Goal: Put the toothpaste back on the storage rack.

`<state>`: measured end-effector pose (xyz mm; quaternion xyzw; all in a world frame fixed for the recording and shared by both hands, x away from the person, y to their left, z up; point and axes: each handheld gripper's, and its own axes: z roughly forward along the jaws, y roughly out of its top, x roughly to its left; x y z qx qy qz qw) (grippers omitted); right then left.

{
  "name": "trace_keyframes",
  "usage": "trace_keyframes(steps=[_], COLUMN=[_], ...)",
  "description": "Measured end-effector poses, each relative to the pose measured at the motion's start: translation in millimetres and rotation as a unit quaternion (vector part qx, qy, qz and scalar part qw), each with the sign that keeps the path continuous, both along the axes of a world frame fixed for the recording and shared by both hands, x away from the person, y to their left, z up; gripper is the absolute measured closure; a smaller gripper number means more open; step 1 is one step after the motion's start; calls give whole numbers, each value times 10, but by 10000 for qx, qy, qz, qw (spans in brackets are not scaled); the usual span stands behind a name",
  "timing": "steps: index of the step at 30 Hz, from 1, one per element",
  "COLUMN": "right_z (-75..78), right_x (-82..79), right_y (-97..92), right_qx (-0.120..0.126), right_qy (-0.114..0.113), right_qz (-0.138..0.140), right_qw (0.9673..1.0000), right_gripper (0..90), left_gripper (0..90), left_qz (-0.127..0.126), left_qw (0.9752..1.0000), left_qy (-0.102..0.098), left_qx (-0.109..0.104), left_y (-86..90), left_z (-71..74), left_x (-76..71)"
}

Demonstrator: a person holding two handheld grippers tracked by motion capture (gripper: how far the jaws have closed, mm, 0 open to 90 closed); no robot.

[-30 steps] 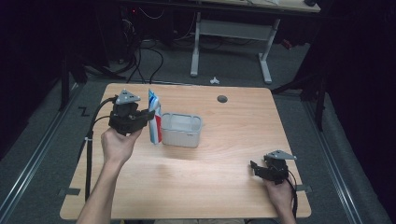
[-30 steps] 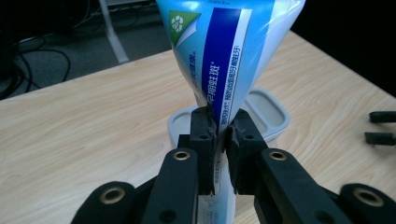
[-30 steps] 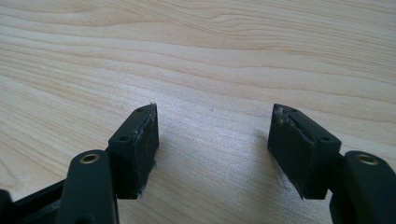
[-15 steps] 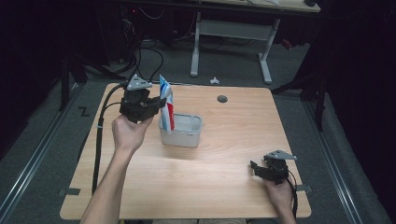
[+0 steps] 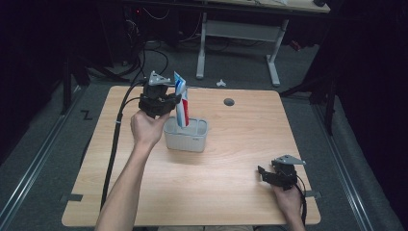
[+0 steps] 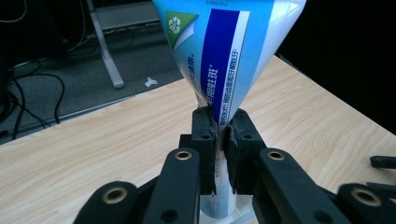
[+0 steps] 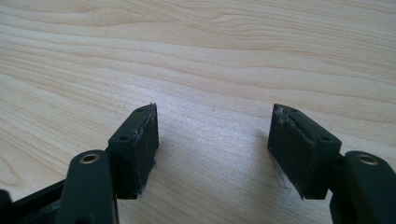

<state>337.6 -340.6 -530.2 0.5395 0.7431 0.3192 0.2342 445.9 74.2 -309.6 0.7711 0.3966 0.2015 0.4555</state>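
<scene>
Right now my left claw (image 5: pixel 174 101) is clamped on a toothpaste tube (image 5: pixel 181 98), which stands nearly upright with its lower end down inside the small grey basket (image 5: pixel 186 140) and its flat crimped end pointing up. I use that basket as my landmark: it sits on the wooden desk (image 5: pixel 231 192), and my left claw hangs just above its far left corner, with my left hand (image 5: pixel 146 129) right beside its left wall. In the left gripper view the two black pads (image 6: pixel 205 140) pinch the tube (image 6: pixel 224 60) at its narrow waist, with hardly any gap left between them, and the blue, white and green printed body fans out wide above the grip; below the pads I can see a bit of the white tube running down toward the basket rim (image 6: pixel 243 207). My right claw (image 5: pixel 262 172) rests on the desk well apart from the basket, toward its near right, with my right hand (image 5: pixel 288 202) behind it at the desk's near edge. In the right gripper view its jaws stand wide apart with nothing between them, just bare wood grain (image 7: pixel 210 60) under the pads (image 7: pixel 140 144). A small round grommet hole (image 5: pixel 229 102) lies in the desk beyond the basket, to its far right.
</scene>
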Motion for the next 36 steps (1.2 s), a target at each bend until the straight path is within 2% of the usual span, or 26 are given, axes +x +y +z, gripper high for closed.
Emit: trace_keyframes(steps=[23, 36], right_z=[0, -1], right_x=[-1, 0], right_y=[3, 6], right_qx=[-23, -24], right_qy=[3, -8], right_qz=[-1, 0], right_qw=[10000, 10000], right_gripper=[339, 338], left_gripper=[837, 839], left_qz=[54, 81], left_qw=[9999, 9998], left_qy=[82, 154], left_qx=[40, 26], left_y=[-74, -108], left_z=[-357, -507], left_x=[58, 60])
